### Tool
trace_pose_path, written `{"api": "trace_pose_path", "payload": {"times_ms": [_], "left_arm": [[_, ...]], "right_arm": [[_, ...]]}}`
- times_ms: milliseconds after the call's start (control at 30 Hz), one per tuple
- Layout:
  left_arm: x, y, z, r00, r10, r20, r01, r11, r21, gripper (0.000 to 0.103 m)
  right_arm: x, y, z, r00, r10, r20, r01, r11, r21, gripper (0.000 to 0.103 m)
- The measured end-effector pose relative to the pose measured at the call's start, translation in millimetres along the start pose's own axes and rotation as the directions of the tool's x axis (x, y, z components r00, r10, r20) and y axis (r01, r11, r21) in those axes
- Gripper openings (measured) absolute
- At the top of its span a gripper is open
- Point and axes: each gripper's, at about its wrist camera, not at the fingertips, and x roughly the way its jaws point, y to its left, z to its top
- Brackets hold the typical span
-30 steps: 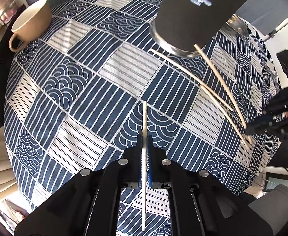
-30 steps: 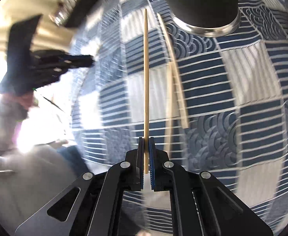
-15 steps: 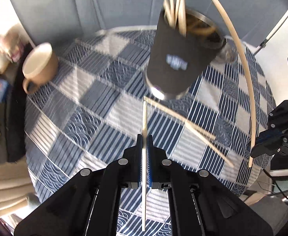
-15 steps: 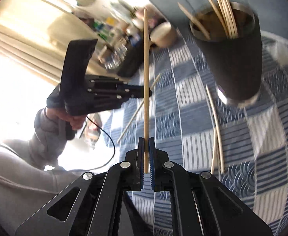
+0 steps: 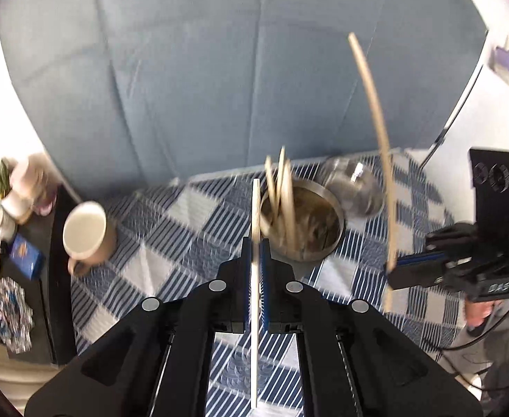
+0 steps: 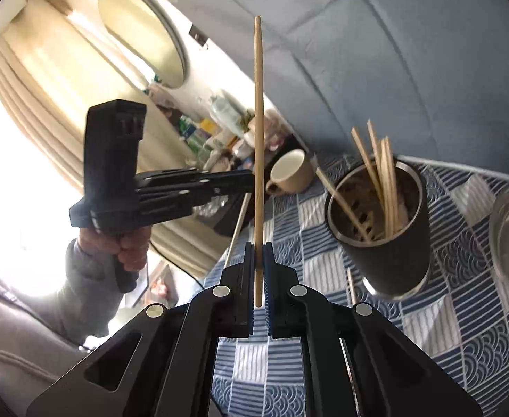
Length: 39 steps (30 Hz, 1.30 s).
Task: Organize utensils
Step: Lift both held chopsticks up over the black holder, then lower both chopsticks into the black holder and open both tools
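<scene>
- Tool pads are pinching a chopstick in each hand: the left tool [image 5: 254,243] is pressing together on a pale chopstick [image 5: 255,215] near its middle, with length sticking out both ahead of and behind the jaws.
- The right tool [image 6: 258,248] is clamping another chopstick [image 6: 258,139] close to its blunt lower end, so most of the stick is pointing up and away.
- Both sticks are hanging in the air above the checked desk [image 6: 462,330], just beside the dark cup [image 6: 393,253] that is already holding several chopsticks [image 6: 383,180].
- At least one loose stick [image 6: 351,283] is lying on the cloth by the cup's base.
- The sticks are looking light, stiff, thin and smooth, so they are likely to pivot or slip between the pads; a grip nearer the middle is looking steadier than one at the end.
- A beige mug [image 5: 87,234] and a glass jar [image 5: 355,191] are standing apart from the cup.
</scene>
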Motion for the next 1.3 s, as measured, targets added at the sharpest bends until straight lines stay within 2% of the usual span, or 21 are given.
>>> {"api": "trace_pose_path", "payload": {"times_ms": [167,433,600,767,1067,1233,1300], "left_arm": [[2,-7,28,0.998,-0.035,0.047,0.034,0.999,0.015,0.005],[19,-19,60,0.994,-0.064,0.085,0.060,0.997,0.051,0.005],[32,-20,76,0.987,-0.133,0.085,0.130,0.991,0.038,0.005],[41,-23,89,0.982,-0.148,0.115,0.145,0.989,0.038,0.005],[60,-16,83,0.969,-0.186,0.163,0.183,0.983,0.031,0.005],[72,-11,72,0.970,-0.176,0.170,0.175,0.984,0.016,0.005],[71,-6,67,0.964,-0.157,0.213,0.160,0.987,0.007,0.005]], "right_arm": [[4,-11,16,0.999,0.009,0.035,-0.010,1.000,0.018,0.005],[10,-35,34,0.999,-0.035,0.029,0.033,0.998,0.045,0.005],[13,-49,40,0.998,-0.055,0.034,0.053,0.996,0.067,0.005],[21,-60,47,0.996,-0.079,0.028,0.077,0.995,0.069,0.005],[41,-71,53,0.997,-0.083,-0.003,0.083,0.994,0.069,0.005],[49,-74,52,0.993,-0.111,-0.024,0.113,0.992,0.062,0.005],[50,-75,51,0.993,-0.119,-0.023,0.120,0.991,0.056,0.005]]}}
